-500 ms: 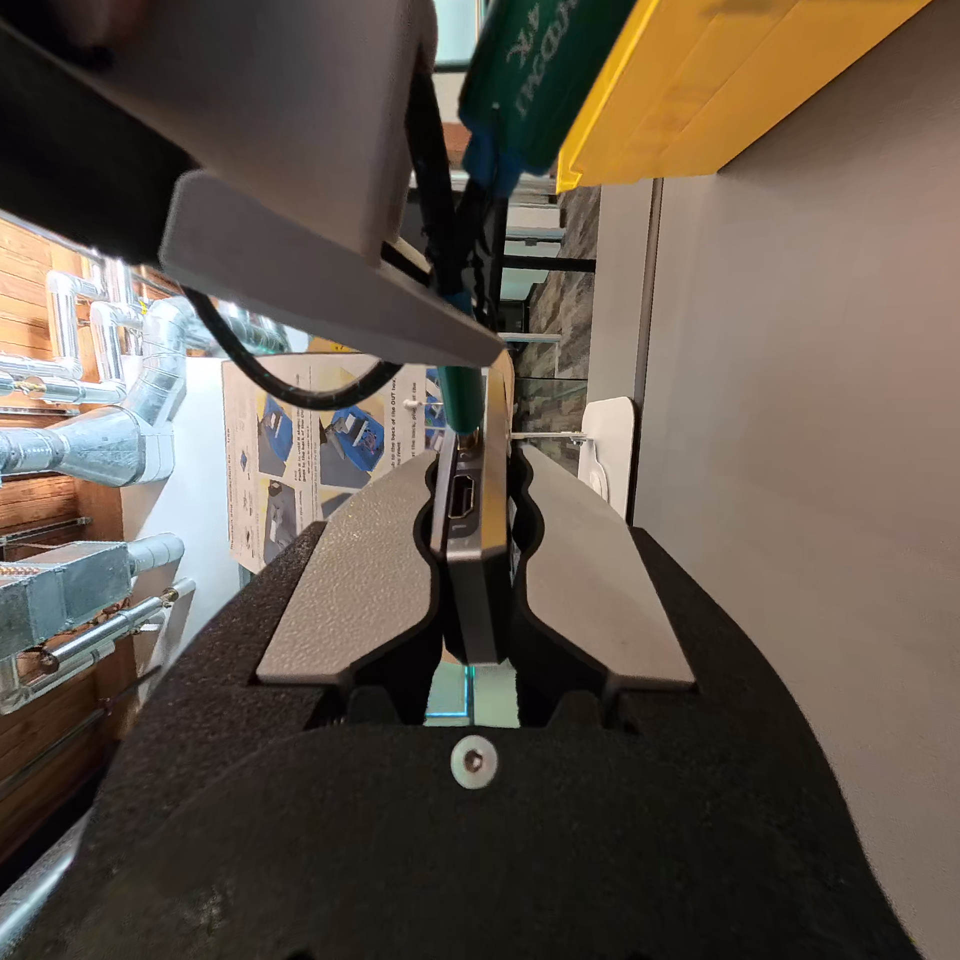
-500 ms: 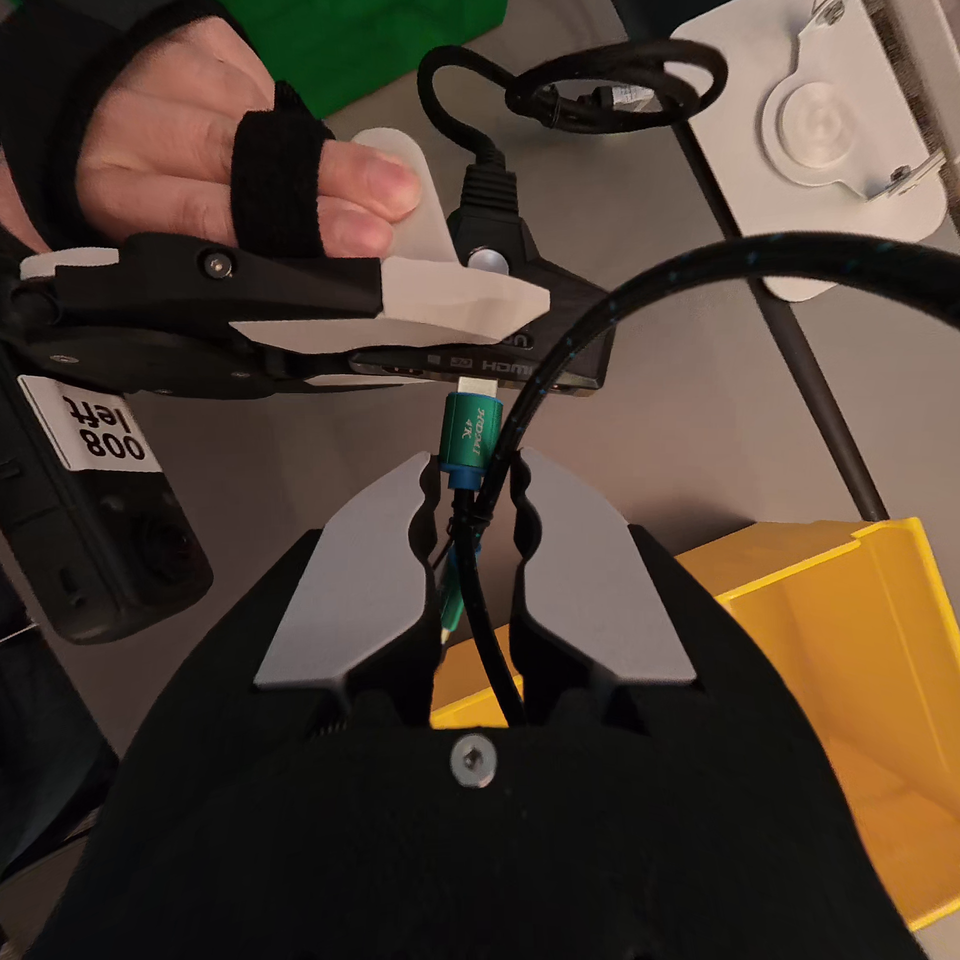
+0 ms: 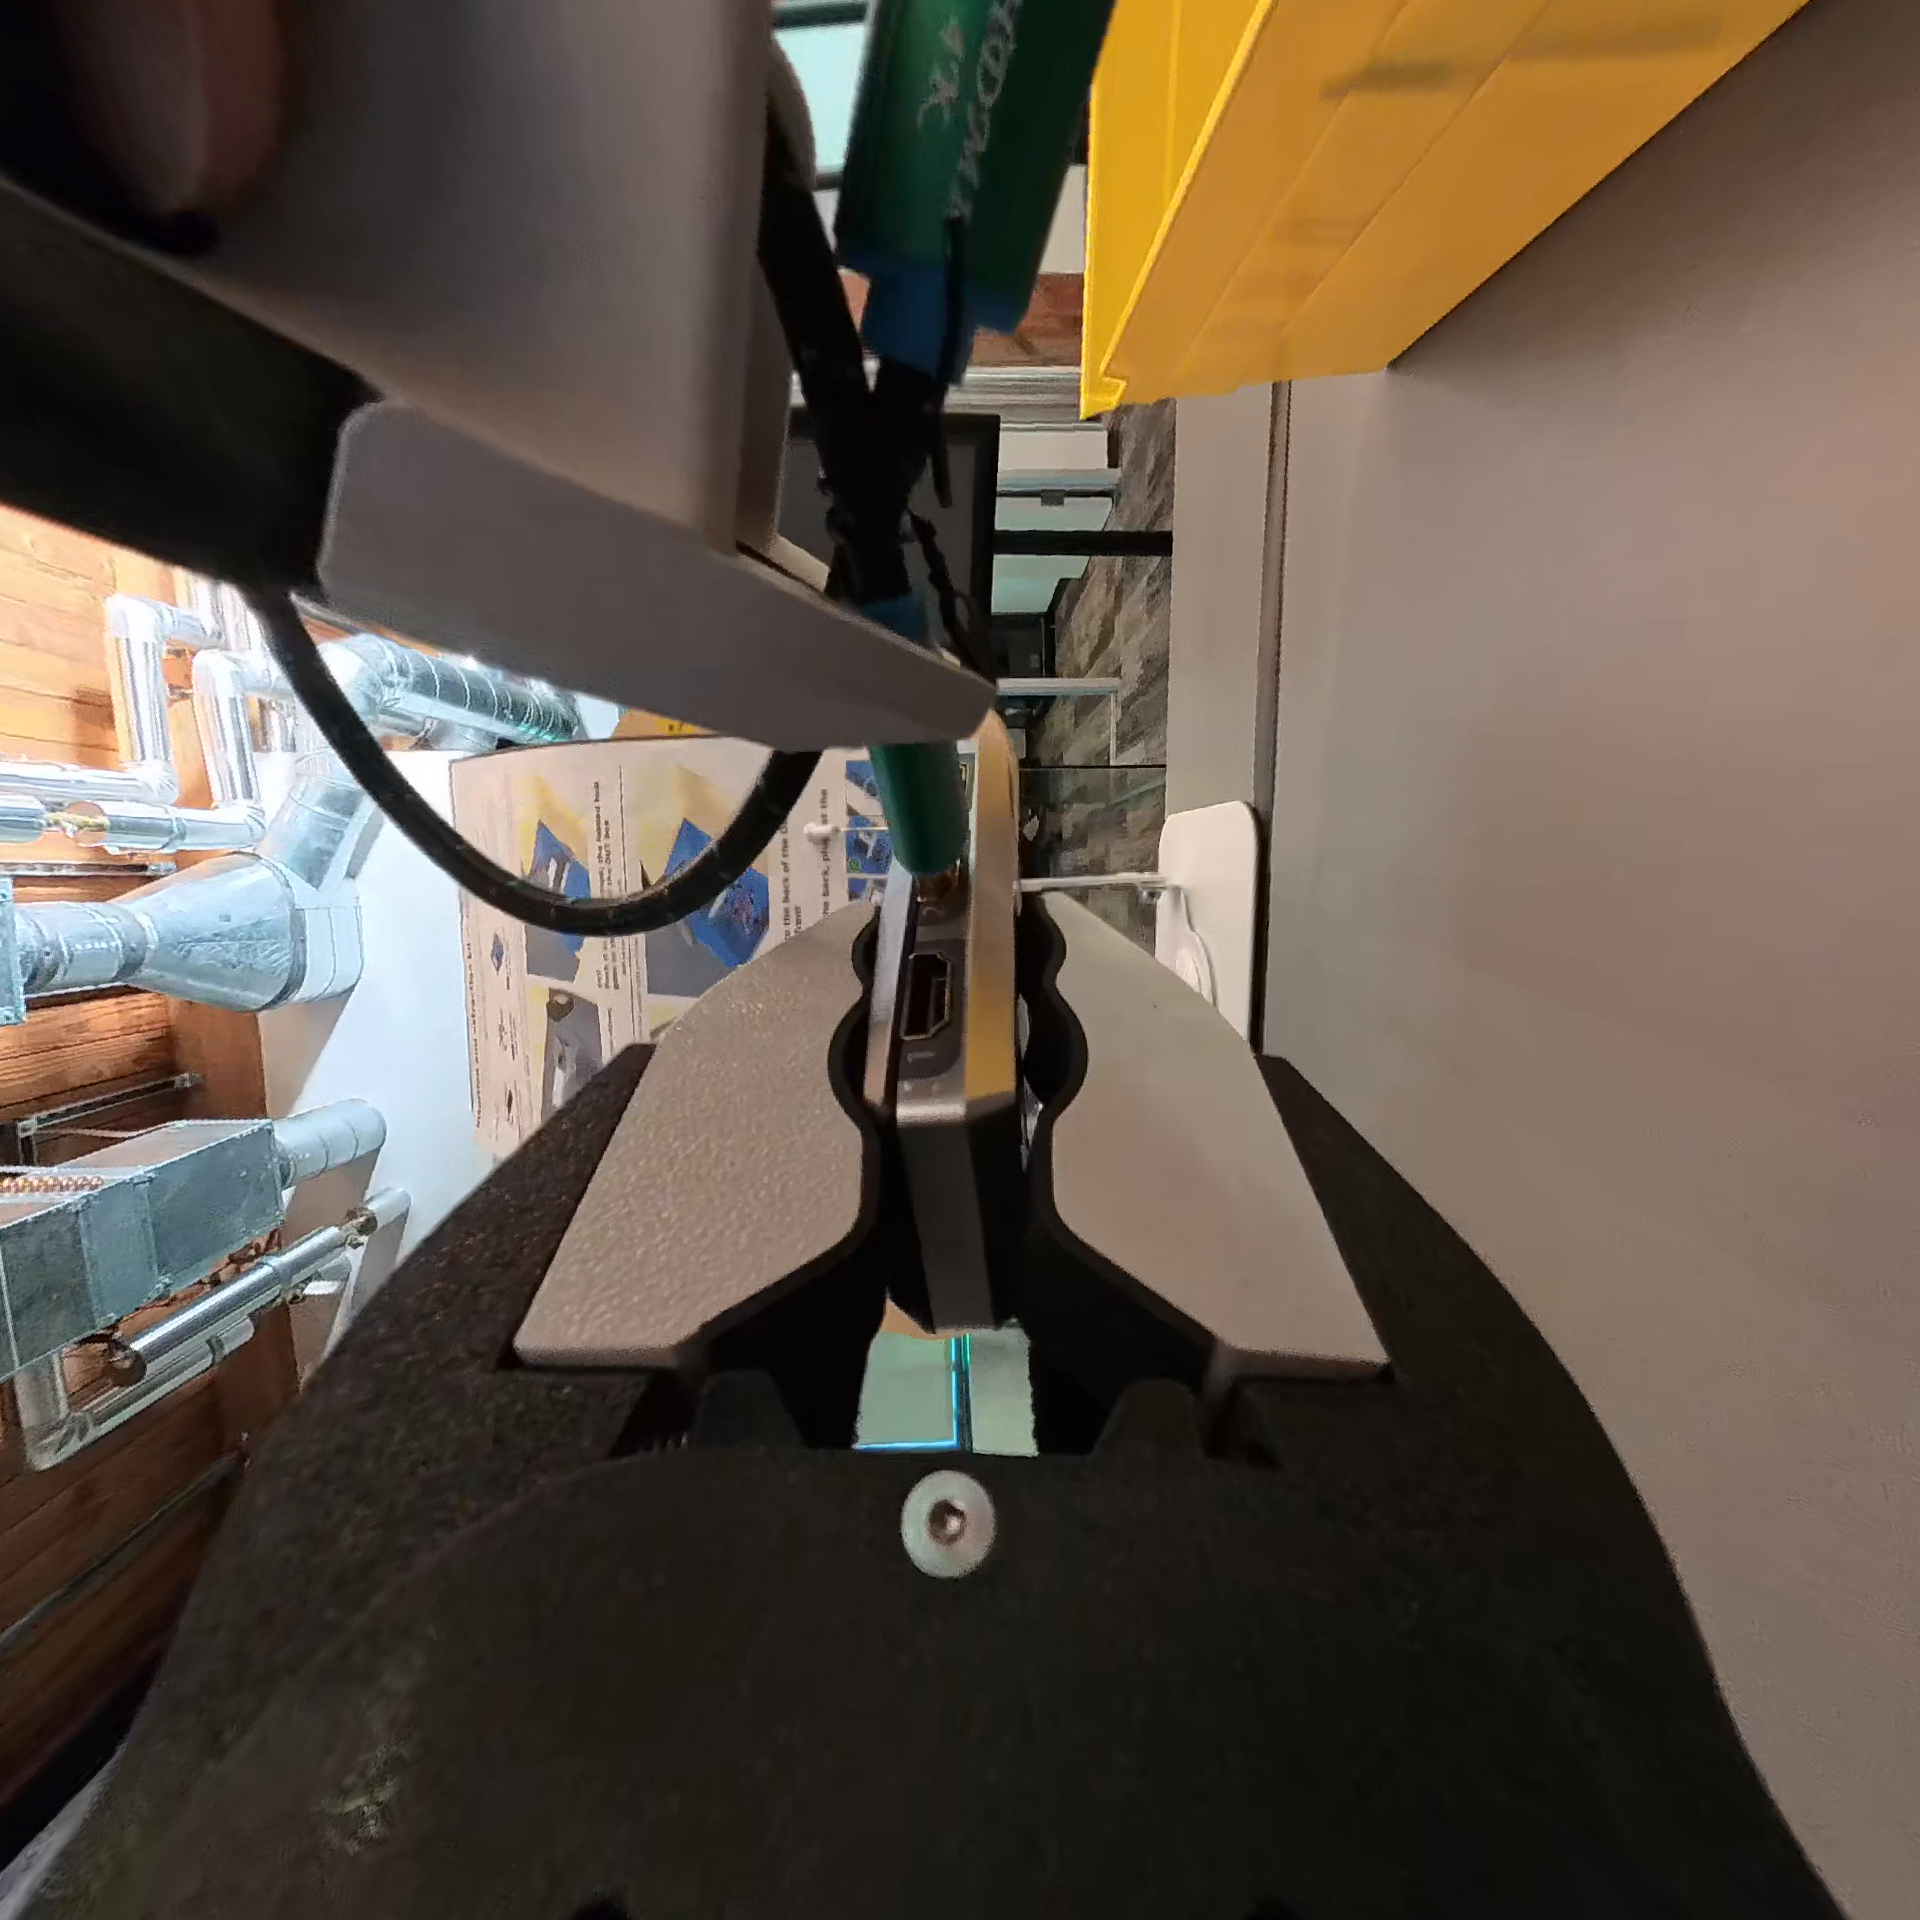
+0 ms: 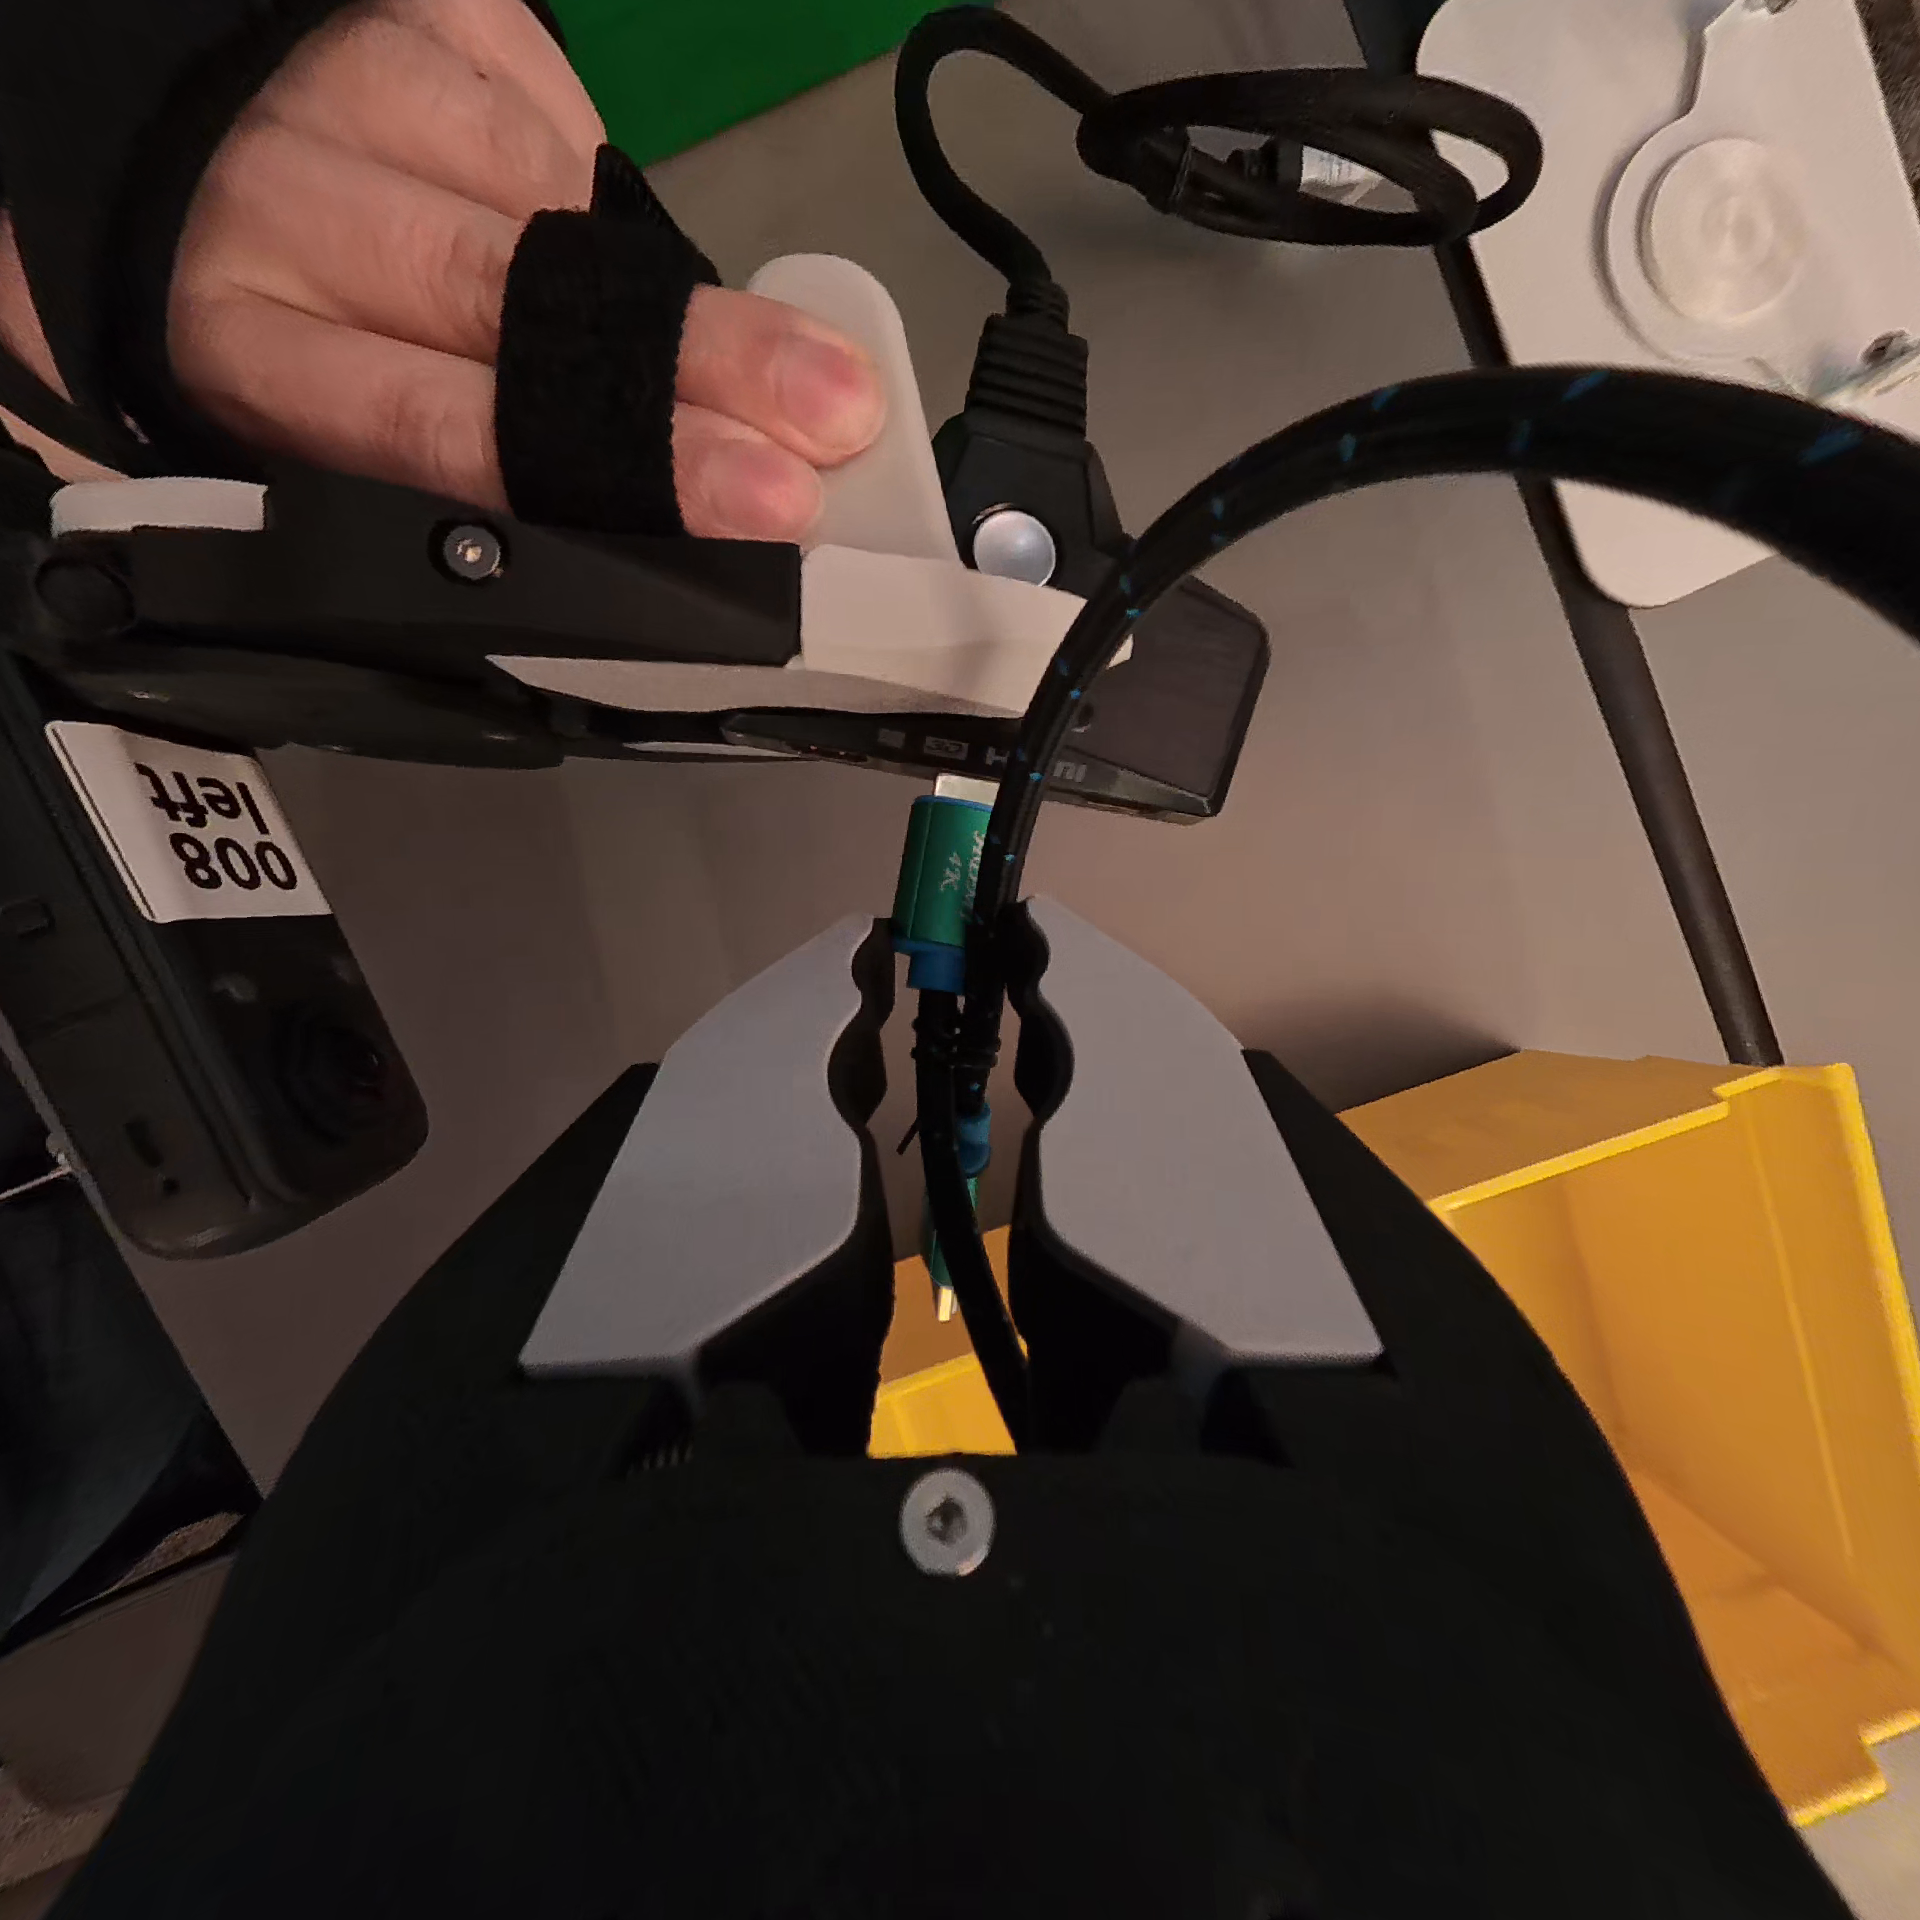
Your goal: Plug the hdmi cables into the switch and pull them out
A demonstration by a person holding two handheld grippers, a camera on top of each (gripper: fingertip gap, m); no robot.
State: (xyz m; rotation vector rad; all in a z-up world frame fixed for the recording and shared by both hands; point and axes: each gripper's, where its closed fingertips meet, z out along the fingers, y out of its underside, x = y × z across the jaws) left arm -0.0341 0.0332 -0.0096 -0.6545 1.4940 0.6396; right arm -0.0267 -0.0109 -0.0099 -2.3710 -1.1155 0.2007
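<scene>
Nearest us, our right gripper (image 4: pixel 951 935) pinches the black braided cable just behind its green metal HDMI plug (image 4: pixel 943 868), tip at the port. Beyond, our left gripper (image 3: pixel 948 940) clamps the slim dark switch box (image 4: pixel 1143 717). We should push straight, keeping the plug square.

The support is a flat grey table surface (image 4: pixel 644 997), matte and uniform. A yellow plastic bin (image 4: pixel 1621 1351) sits on it, below and to the right of the right-hand jaws, open side up. A white plate with a round recess (image 4: pixel 1704 260) lies beyond the jaws, upper right. A coiled black cable (image 4: pixel 1299 156) appears to rest on the surface just left of that plate. A green object (image 4: pixel 717 73) occupies the far edge, upper left.
</scene>
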